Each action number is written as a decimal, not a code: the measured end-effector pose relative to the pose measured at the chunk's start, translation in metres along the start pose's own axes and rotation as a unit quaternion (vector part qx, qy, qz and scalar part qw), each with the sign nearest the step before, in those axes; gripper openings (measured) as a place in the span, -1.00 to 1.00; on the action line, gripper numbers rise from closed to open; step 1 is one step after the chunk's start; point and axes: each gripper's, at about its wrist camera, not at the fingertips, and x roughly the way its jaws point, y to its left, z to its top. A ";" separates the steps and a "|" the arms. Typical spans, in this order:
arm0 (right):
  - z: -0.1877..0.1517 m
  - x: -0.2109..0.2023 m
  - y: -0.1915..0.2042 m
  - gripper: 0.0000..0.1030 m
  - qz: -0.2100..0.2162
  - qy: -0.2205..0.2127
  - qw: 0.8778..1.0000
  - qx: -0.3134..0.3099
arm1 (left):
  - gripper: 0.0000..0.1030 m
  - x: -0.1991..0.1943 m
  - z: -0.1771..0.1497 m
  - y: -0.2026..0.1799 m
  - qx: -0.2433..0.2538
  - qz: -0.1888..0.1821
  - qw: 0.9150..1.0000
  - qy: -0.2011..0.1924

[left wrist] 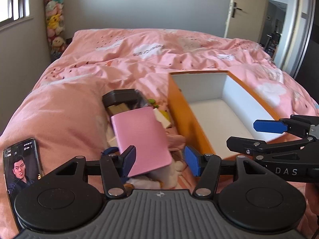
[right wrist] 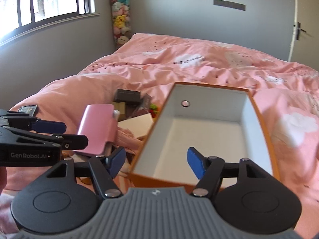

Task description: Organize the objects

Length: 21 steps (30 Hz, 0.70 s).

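pink case [left wrist: 139, 139]: smooth, satiny sheen | orange box [left wrist: 180, 109]: cardboard, matt, white inside | duvet [left wrist: 139, 59]: printed pink cloth, creased | phone [left wrist: 22, 165]: glossy glass screen | left gripper [left wrist: 160, 159]: matt black plastic, blue pads, metal pivot pins

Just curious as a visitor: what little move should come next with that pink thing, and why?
Probably close the left gripper on the pink case: its open fingers already sit on either side of the case's near corner, and the orange box beside it is empty.

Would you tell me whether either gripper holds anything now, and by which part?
Neither holds anything: the left gripper is open around the pink case's near corner, and the right gripper is open.
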 end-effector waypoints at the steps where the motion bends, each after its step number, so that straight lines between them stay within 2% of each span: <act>1: 0.004 0.006 0.003 0.26 0.009 0.005 1.000 -0.005 | 0.30 0.003 0.002 0.006 -0.010 0.000 1.000 0.005; 3: 0.012 0.020 0.008 0.16 0.026 0.019 0.999 -0.015 | 0.28 0.008 0.004 0.020 -0.032 -0.005 0.999 0.012; 5: 0.018 0.034 0.011 -0.04 0.046 0.034 0.998 -0.020 | 0.27 0.015 0.008 0.034 -0.062 -0.009 0.998 0.021; 10: 0.035 0.064 0.018 -0.26 0.070 0.056 0.996 -0.029 | 0.33 0.032 0.013 0.057 -0.119 -0.016 0.992 0.026; 17: 0.045 0.092 0.031 -0.35 0.096 0.085 0.989 -0.070 | 0.41 0.061 0.013 0.075 -0.177 -0.044 0.981 0.065; 21: 0.043 0.100 0.034 -0.36 0.092 0.092 0.988 -0.087 | 0.41 0.076 0.011 0.080 -0.208 -0.069 0.972 0.083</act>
